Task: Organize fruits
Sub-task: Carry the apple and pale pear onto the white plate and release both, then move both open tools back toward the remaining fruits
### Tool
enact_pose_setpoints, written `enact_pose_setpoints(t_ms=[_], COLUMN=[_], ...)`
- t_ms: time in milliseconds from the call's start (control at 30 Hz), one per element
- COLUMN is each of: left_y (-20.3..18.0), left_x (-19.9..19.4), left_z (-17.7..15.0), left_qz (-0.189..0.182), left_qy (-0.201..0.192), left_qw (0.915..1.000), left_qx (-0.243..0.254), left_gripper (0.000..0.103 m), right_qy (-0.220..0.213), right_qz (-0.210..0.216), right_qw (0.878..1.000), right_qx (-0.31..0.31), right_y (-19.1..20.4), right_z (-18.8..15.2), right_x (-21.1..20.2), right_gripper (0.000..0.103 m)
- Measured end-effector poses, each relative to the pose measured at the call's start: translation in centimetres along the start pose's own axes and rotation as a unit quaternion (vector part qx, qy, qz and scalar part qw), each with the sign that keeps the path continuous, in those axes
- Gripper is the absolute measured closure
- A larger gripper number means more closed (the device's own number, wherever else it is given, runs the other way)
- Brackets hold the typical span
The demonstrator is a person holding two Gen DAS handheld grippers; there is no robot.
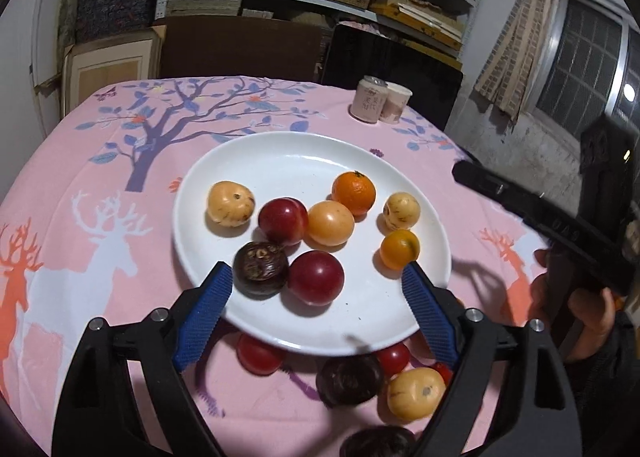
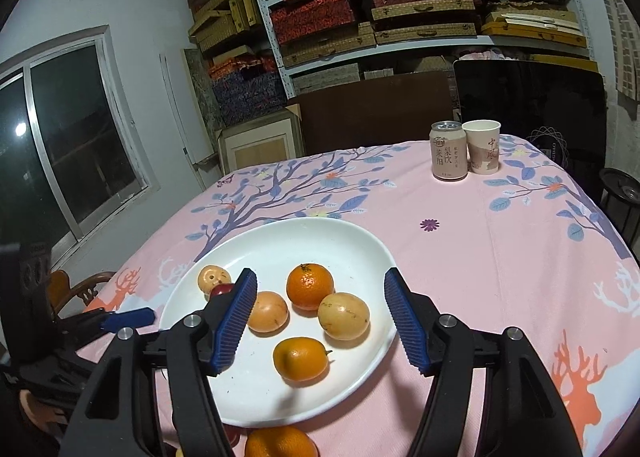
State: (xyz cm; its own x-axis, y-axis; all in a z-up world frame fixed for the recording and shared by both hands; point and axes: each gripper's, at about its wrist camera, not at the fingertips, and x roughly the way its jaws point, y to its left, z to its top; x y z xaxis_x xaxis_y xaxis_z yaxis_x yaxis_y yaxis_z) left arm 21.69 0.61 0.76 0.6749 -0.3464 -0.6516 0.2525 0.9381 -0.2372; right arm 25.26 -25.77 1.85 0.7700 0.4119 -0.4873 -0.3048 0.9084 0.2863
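Note:
A white plate [image 1: 280, 161] on the pink tablecloth holds several fruits: a tangerine [image 1: 353, 193], two red plums [image 1: 316, 277], a dark passion fruit [image 1: 261, 268], yellow fruits and a small orange one [image 1: 399, 249]. My left gripper [image 1: 316, 289] is open and empty, above the plate's near edge. Loose fruits lie on the cloth below it: a red one [image 1: 259, 355], a dark one [image 1: 349, 379], a yellow one [image 1: 416, 393]. In the right wrist view my right gripper [image 2: 320, 321] is open and empty over the plate [image 2: 340, 233], around a yellow fruit [image 2: 343, 315] and a small orange one [image 2: 300, 359].
A drink can [image 2: 448, 151] and a paper cup [image 2: 483, 146] stand at the table's far side. Another orange fruit [image 2: 280, 442] lies on the cloth by the plate's near rim. Shelves of boxes, a dark board and windows stand behind the table.

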Motion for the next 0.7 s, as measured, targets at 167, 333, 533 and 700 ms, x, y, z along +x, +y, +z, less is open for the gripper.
enact_pose_setpoints(t_ms=[167, 333, 533, 700], left_y=[1.3, 2.4, 1.7, 0.4], left_x=[-4.5, -6.7, -7.4, -6.2], left_z=[-2.4, -7.6, -10.7, -11.1], left_qz=[0.011, 0.029, 0.046, 0.031], left_qy=[0.011, 0.066, 0.077, 0.084], left_qw=[0.9999, 0.9973, 0.9953, 0.9953], left_qx=[0.002, 0.008, 0.036, 0.036], left_gripper=[0.019, 0.019, 0.019, 0.019], right_qy=[0.010, 0.006, 0.020, 0.029], right_qz=[0.006, -0.025, 0.014, 0.027], right_qw=[1.000, 1.000, 0.999, 0.997], right_qx=[-0.003, -0.018, 0.020, 0.063], right_y=[0.1, 0.9, 1.1, 0.2], right_z=[-0.1, -0.3, -2.8, -6.9], right_x=[0.2, -0.8, -6.8, -11.0], right_gripper=[0.036, 0.036, 0.033, 0.032])
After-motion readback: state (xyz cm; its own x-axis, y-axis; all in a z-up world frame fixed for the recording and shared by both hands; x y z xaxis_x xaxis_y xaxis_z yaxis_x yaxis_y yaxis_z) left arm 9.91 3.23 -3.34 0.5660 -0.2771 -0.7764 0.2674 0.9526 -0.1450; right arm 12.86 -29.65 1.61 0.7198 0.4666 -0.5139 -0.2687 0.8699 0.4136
